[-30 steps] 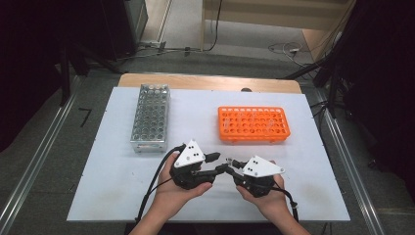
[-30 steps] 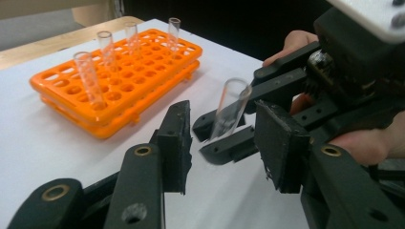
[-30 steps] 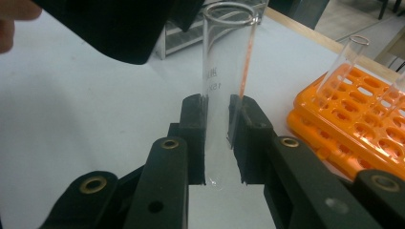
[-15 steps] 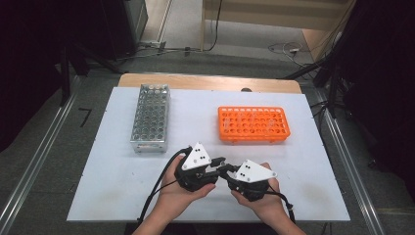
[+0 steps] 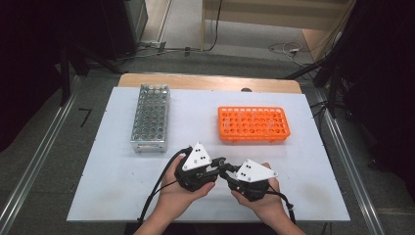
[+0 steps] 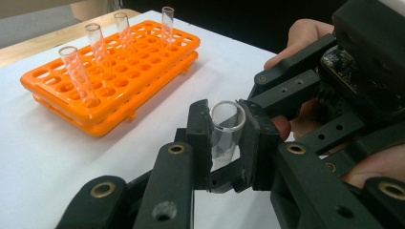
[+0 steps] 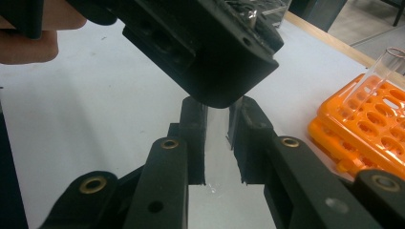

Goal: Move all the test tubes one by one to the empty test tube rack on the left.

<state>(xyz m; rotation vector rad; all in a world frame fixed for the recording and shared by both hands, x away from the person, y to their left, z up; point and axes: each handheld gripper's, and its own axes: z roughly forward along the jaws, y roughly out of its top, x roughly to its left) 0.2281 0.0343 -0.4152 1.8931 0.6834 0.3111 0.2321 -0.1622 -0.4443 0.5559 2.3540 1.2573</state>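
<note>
A clear glass test tube point(image 6: 227, 121) is held between both grippers at the front middle of the white table point(image 5: 122, 186). My left gripper point(image 6: 228, 138) has just been closing and is now shut on the tube near its open mouth. My right gripper point(image 7: 217, 138) is shut on the same tube point(image 7: 217, 148) lower down. In the high view the left gripper point(image 5: 221, 163) and the right gripper point(image 5: 228, 172) meet tip to tip. The left gripper's body point(image 7: 205, 52) hangs just above the right jaws.
An orange tube rack point(image 5: 253, 124) stands at the right back, with several clear tubes point(image 6: 76, 71) upright in it. A metal rack point(image 5: 150, 117) stands at the left back. A wooden edge point(image 5: 210, 82) runs along the far side of the table.
The two grippers have drawn slightly closer together, the right one edging left. The racks have not moved.
</note>
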